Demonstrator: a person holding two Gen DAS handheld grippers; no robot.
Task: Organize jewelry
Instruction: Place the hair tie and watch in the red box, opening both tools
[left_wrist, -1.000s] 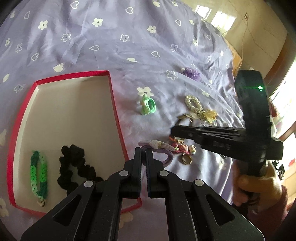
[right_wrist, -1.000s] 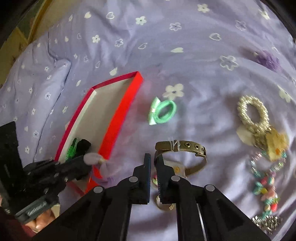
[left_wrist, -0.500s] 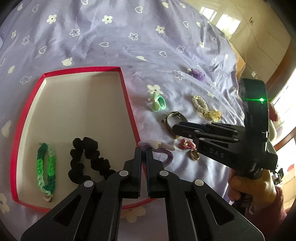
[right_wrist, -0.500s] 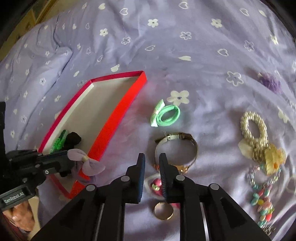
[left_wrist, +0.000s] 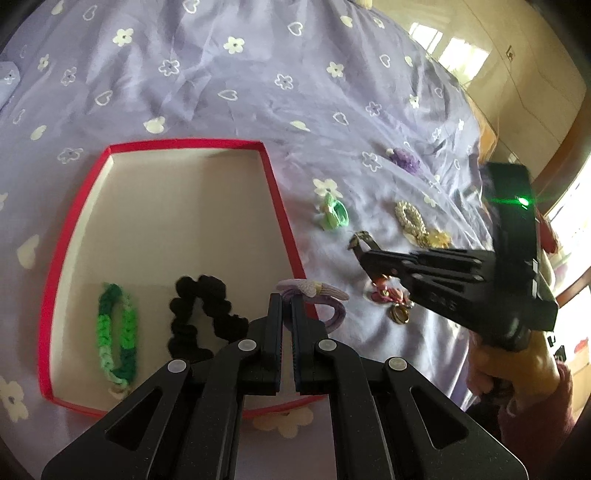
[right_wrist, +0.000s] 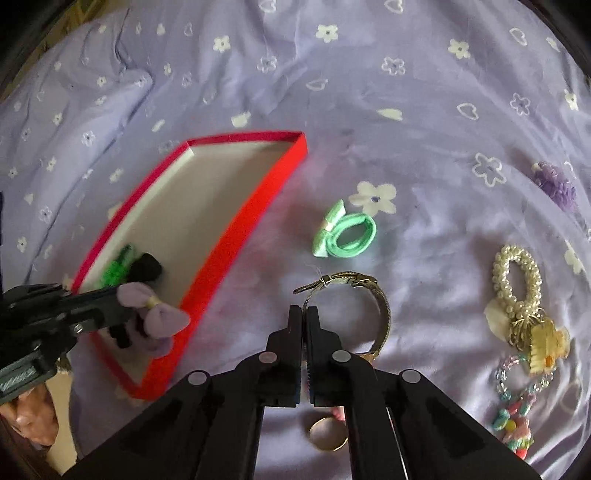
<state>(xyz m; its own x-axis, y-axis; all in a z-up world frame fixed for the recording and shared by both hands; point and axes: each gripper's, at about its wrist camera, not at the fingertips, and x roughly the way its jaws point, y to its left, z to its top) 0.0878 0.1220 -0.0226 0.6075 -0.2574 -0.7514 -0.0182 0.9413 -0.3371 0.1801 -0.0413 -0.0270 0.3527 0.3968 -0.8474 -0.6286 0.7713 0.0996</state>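
Note:
My left gripper (left_wrist: 286, 300) is shut on a lilac bow hair tie (left_wrist: 314, 291) and holds it over the right rim of the red box (left_wrist: 70, 229); both show in the right wrist view, the tie (right_wrist: 153, 314) at the box's near corner (right_wrist: 236, 236). A green braided band (left_wrist: 117, 332) and a black scrunchie (left_wrist: 201, 321) lie in the box. My right gripper (right_wrist: 303, 312) is shut on the gold bracelet (right_wrist: 384, 314), holding its band by the rim. In the left wrist view the bracelet's end (left_wrist: 360, 238) sticks out of the right gripper.
On the lilac bedsheet (right_wrist: 369, 92) lie a mint bow hair tie (right_wrist: 347, 232), a pearl scrunchie with a yellow clip (right_wrist: 517, 280), a bead bracelet (right_wrist: 517, 406), a gold ring (right_wrist: 327, 434), a pink piece (left_wrist: 386, 293) and a purple flower (right_wrist: 556, 184).
My right gripper opened, then closed on the gold bracelet. My left gripper carried the lilac bow tie back over the box's right rim.

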